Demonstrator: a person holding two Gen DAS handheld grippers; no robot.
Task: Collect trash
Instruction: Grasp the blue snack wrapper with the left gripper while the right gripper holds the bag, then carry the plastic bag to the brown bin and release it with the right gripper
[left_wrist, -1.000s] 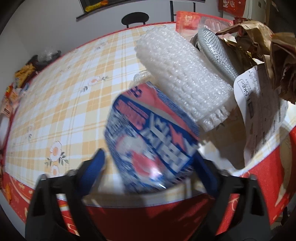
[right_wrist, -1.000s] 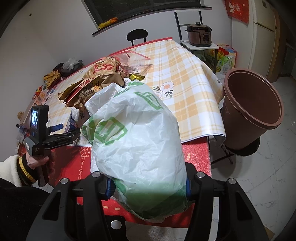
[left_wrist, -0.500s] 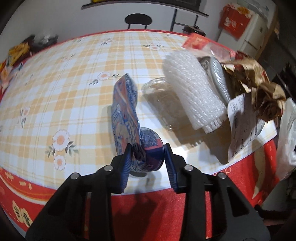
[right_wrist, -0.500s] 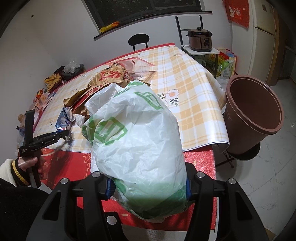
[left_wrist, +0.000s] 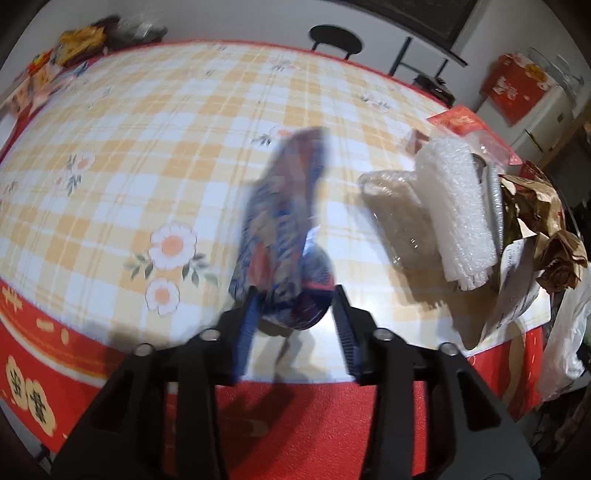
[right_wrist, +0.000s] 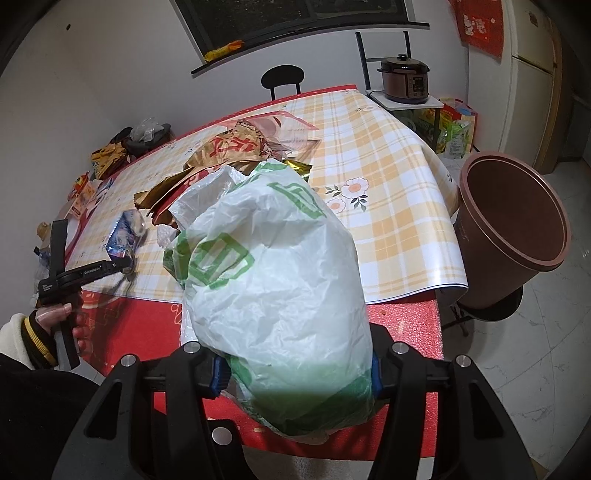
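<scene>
My left gripper (left_wrist: 295, 295) is shut on a blue, red and white snack wrapper (left_wrist: 284, 229) and holds it just above the checked tablecloth (left_wrist: 147, 147) near the front edge. The wrapper also shows in the right wrist view (right_wrist: 123, 236), with the left gripper (right_wrist: 125, 264) beneath it. My right gripper (right_wrist: 295, 365) is shut on a white plastic bag with green print (right_wrist: 277, 273), held at the table's near edge. More trash lies on the table: a bubble wrap roll (left_wrist: 458, 206), a clear plastic cup (left_wrist: 399, 218), brown paper (left_wrist: 543, 221).
A brown bin (right_wrist: 509, 232) stands on the floor right of the table. Golden and red wrappers (right_wrist: 229, 147) lie mid-table. A black chair (right_wrist: 282, 79) is at the far side. A rice cooker (right_wrist: 404, 83) sits on a shelf.
My left gripper closed on the snack wrapper, pulled it back toward the table's front edge and swung left. The right gripper and its bag stayed put.
</scene>
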